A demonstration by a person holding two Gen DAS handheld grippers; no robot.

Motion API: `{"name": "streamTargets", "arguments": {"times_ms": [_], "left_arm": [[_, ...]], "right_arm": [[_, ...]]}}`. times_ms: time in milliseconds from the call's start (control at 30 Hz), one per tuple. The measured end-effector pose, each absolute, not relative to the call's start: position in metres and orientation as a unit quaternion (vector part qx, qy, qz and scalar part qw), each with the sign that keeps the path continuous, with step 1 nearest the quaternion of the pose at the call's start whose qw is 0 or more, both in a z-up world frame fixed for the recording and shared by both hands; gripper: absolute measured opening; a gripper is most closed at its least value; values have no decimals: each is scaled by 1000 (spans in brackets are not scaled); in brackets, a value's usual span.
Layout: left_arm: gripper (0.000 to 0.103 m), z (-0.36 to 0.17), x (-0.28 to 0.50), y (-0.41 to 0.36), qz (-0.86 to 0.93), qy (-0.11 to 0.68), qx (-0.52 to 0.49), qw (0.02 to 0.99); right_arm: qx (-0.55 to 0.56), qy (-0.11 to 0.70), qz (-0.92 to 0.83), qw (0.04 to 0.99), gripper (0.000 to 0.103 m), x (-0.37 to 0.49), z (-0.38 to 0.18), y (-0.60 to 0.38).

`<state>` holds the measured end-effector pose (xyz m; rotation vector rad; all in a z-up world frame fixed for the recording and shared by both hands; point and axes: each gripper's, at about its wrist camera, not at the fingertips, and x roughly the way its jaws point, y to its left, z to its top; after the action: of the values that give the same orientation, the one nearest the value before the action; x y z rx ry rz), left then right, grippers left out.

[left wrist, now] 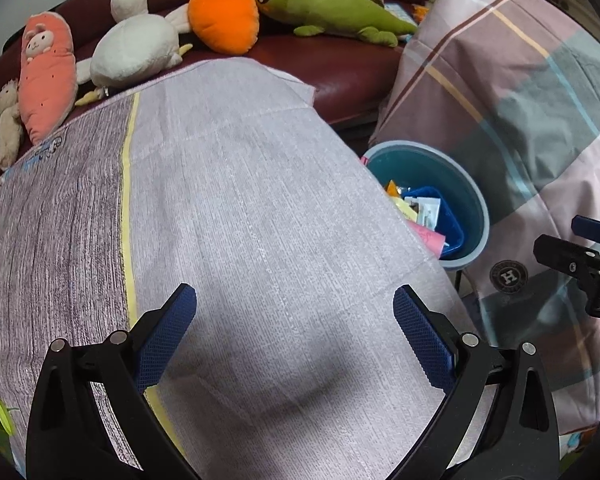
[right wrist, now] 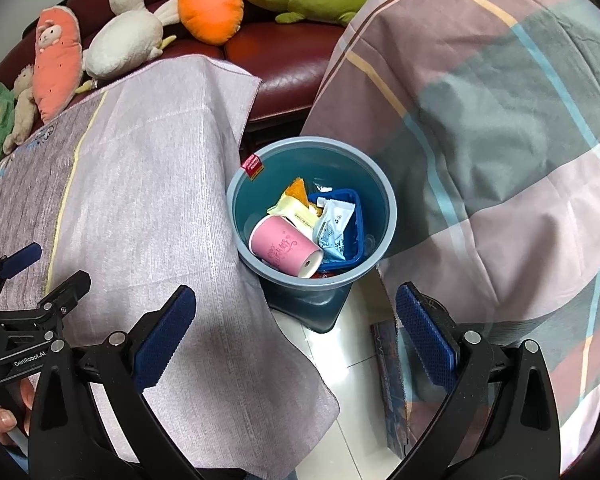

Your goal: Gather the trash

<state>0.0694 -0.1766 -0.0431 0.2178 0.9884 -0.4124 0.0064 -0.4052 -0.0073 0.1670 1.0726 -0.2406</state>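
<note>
A: Item one, nearest: left gripper (left wrist: 295, 300), blue pads spread wide apart, nothing between them; it hangs above a lilac cloth (left wrist: 240, 200) that drapes a table, a pale yellow stripe (left wrist: 126, 184) running along the cloth's left part.

B: Entered; item two: right gripper (right wrist: 296, 302), jaws likewise spread and empty; beneath it the cloth's hanging corner and white floor tiles (right wrist: 352, 360); a hand (right wrist: 4, 416) shows at the lower left of the right wrist view, gripping the other tool's handle.

A: Item three, the trash: a blue-grey bin (right wrist: 260, 264) on the floor, between the draped table and a plaid cover (right wrist: 500, 160); contents: pink paper cup (right wrist: 284, 248) lying on its side, yellow wrapper (right wrist: 294, 208), white sachet (right wrist: 334, 220), blue plastic tray (right wrist: 354, 236); a small red packet (right wrist: 253, 166) sits at the rim's far left, touching the cloth's edge.

B: Noted; whether that packet rests on the rim or on the cloth, cannot tell.

A: Item four, farthest: dark red leather sofa (left wrist: 332, 68); on it, left to right: pink carrot plush (left wrist: 46, 76), white duck plush (left wrist: 134, 46), orange carrot plush (left wrist: 224, 14), green dinosaur plush (left wrist: 332, 10).
</note>
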Motion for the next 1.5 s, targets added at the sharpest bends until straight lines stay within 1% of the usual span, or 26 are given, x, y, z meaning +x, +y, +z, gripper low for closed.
{"name": "streamTargets", "arguments": {"times_ms": [767,1500], "left_arm": [[99,-70,89,-188,-180,494,124,842],[99,-81,98,-192,-178,503,127,836]], "right_arm": [[97,534,-119,831,96,26,-38,-422],[100,546,-121,823,96,40,-50,-428]]}}
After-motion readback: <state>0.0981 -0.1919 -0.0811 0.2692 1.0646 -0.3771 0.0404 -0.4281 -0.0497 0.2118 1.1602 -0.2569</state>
